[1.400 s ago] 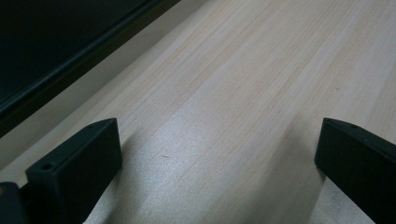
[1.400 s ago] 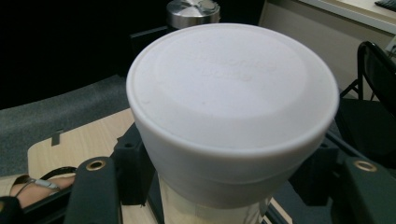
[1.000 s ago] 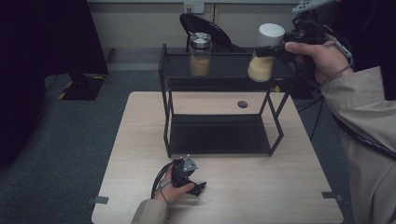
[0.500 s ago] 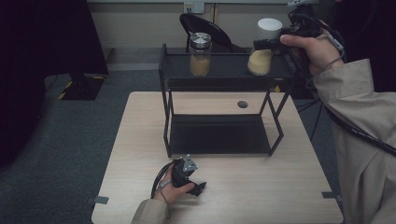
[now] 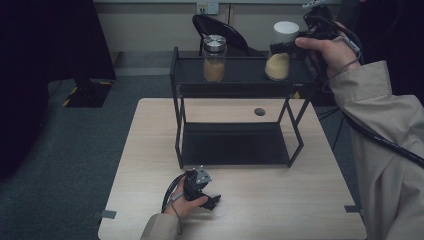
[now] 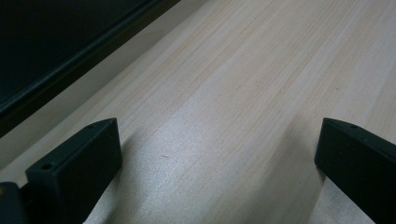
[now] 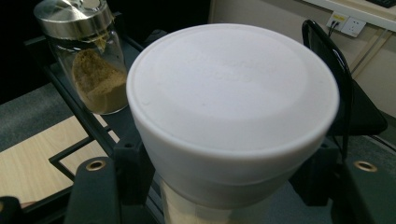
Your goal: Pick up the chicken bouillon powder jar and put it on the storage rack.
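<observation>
White-lidded jar [image 5: 280,54], clear, half filled with tan powder, is clamped between the right gripper [image 5: 278,48] jaws over the black rack [image 5: 240,86] top shelf. Its base is hidden; left gripper [image 6: 219,172] jaws are spread apart.

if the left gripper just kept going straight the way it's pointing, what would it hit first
Probably nothing soon: the left gripper lies low on the table, jaws open, aimed along bare wood. The black rack runs off to one side of that line, though depth is unclear.
</observation>
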Demonstrator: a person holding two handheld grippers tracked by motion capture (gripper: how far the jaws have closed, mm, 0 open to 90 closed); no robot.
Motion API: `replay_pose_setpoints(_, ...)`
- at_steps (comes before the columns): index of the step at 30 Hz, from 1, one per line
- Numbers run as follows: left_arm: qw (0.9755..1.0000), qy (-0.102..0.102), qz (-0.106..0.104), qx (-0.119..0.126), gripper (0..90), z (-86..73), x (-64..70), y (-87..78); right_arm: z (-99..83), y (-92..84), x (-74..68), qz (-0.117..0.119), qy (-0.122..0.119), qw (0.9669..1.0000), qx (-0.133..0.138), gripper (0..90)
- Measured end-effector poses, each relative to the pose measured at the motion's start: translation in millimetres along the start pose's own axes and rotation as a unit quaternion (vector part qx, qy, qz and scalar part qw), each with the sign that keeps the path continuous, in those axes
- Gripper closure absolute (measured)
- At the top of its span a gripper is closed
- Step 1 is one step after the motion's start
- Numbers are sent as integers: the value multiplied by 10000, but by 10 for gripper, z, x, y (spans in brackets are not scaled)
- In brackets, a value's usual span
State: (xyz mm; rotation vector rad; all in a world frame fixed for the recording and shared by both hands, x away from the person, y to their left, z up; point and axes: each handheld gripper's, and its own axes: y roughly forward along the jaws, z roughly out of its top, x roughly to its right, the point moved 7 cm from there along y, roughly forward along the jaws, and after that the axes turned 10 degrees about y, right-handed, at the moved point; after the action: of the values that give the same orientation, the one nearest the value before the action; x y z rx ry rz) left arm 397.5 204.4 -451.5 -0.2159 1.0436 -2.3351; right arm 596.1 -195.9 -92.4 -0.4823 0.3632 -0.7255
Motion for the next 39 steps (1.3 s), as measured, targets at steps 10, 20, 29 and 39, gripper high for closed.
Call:
replay_pose_setpoints(10,10000,1,0,0,1,0,0,0,-22,55,16,3,53,10000,-3,344)
replay_pose_setpoints(20,10000,0,1,1,1,0,1,0,-62,48,64,19,217,9997,93,337)
replay_pose_setpoints(29,10000,3,20,-3,1,-1,5,-3,-98,44,36,-35,216,9993,305,274)
replay_pose_setpoints(39,10000,-8,17,-3,1,-2,7,-3,-185,54,29,-43,299,9990,317,129)
